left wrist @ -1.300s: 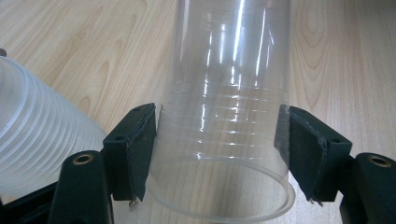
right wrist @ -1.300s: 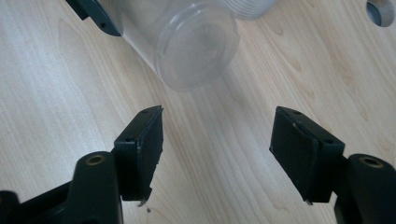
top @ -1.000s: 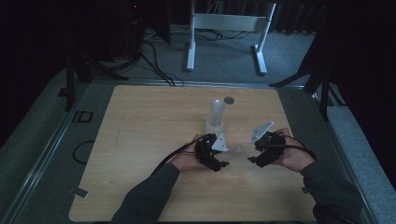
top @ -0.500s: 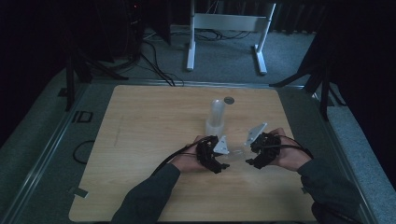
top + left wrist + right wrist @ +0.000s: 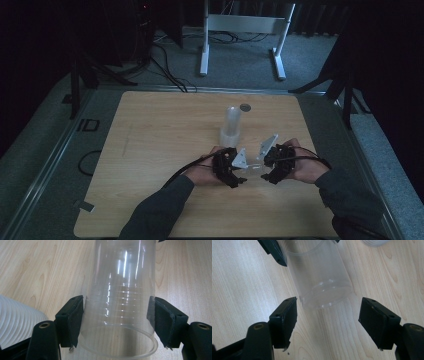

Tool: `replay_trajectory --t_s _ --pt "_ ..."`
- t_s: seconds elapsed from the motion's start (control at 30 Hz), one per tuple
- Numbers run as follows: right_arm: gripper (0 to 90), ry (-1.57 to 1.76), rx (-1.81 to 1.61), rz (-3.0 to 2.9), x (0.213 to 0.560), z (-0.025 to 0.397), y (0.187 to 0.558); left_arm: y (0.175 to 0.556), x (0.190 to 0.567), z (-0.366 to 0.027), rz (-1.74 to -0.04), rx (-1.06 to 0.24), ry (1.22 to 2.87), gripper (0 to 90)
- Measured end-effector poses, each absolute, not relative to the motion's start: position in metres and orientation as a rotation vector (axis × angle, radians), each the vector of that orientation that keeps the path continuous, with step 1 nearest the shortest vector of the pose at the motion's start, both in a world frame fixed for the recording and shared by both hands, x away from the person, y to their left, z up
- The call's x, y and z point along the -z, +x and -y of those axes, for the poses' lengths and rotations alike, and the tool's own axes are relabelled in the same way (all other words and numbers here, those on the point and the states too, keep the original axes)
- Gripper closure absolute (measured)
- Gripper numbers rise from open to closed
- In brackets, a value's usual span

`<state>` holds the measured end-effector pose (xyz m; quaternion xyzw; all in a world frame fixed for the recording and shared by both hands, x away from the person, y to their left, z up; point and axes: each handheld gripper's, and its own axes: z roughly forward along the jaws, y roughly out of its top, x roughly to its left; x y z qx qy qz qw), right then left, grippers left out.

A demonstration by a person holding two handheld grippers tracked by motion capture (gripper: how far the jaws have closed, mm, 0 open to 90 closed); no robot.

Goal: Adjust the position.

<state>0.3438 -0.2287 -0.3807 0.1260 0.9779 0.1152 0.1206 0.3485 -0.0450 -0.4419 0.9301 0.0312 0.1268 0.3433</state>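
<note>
The light wooden surface stands in a dark room, a white frame behind it. Near the cup stack, the left gripper fingers clamp a clear cup; the right gripper fingers are wide open at its base.

Looks like a dim lab or recording room set up for tests: a bare pale-wood worktop framed by metal rails, grey carpet underneath, loose black cables trailing across the floor, a white metal stand behind, dark tripod legs at the side.
</note>
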Motion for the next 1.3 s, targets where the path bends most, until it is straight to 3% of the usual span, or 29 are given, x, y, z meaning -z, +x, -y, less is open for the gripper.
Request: replay_trajectory --t_s 0.73,1.3 --pt "30.4 0.305 -0.304 -2.902 0.39 0.218 0.34 0.339 0.438 0.052 -0.013 -0.38 2.413 30.4" --pt "39.7 0.283 -0.304 -2.916 0.392 0.218 0.338 0.338 0.439 0.053 0.0 -0.384 2.411 30.0"
